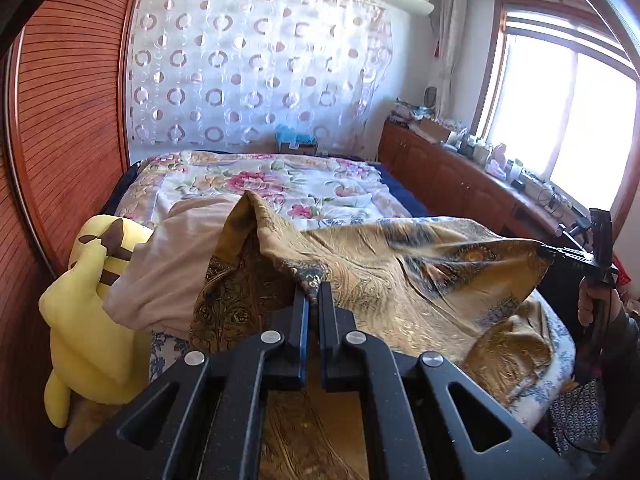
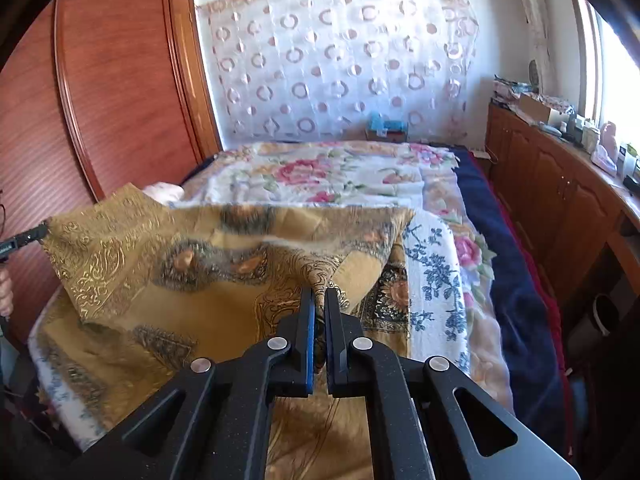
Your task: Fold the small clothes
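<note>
A gold patterned cloth [image 1: 400,264] with dark ornate prints is held up above the bed, stretched between both grippers. My left gripper [image 1: 314,292] is shut on one corner of it; the same gripper shows at the left edge of the right wrist view [image 2: 40,232]. My right gripper [image 2: 320,300] is shut on the opposite corner of the cloth [image 2: 200,264]; it shows at the right of the left wrist view [image 1: 552,252], held by a hand. The lower part of the cloth drapes onto the bed.
The bed carries a floral quilt [image 1: 280,184] and a blue-flowered white sheet [image 2: 436,272]. A yellow plush toy [image 1: 88,312] and a pillow [image 1: 176,264] lie at the left. A wooden wardrobe [image 2: 112,92] stands left, a cluttered wooden cabinet [image 2: 560,184] right, under a window.
</note>
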A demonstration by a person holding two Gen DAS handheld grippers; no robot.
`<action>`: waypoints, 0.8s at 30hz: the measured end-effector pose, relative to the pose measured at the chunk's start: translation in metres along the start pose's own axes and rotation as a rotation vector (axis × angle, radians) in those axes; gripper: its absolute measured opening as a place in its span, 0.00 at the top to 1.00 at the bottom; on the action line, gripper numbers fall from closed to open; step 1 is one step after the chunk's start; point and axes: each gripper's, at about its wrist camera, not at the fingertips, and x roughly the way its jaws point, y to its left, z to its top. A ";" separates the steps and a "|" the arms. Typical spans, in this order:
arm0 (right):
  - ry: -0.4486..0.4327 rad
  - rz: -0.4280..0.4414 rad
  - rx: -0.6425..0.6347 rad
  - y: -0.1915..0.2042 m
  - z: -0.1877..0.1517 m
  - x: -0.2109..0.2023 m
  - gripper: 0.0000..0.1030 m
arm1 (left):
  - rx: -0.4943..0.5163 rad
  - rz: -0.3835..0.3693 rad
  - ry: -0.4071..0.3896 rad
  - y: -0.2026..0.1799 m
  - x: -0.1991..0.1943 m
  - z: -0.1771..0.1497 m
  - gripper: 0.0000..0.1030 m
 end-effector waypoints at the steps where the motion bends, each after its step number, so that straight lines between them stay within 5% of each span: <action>1: -0.005 0.005 0.003 0.000 -0.004 -0.008 0.96 | -0.003 0.001 -0.007 0.000 -0.006 -0.002 0.95; 12: 0.008 0.034 -0.025 0.011 -0.038 -0.050 0.96 | -0.076 0.043 0.004 0.015 -0.038 -0.051 0.95; 24: 0.119 -0.020 -0.012 0.008 -0.072 -0.016 0.96 | -0.088 0.094 0.148 0.018 -0.011 -0.101 0.95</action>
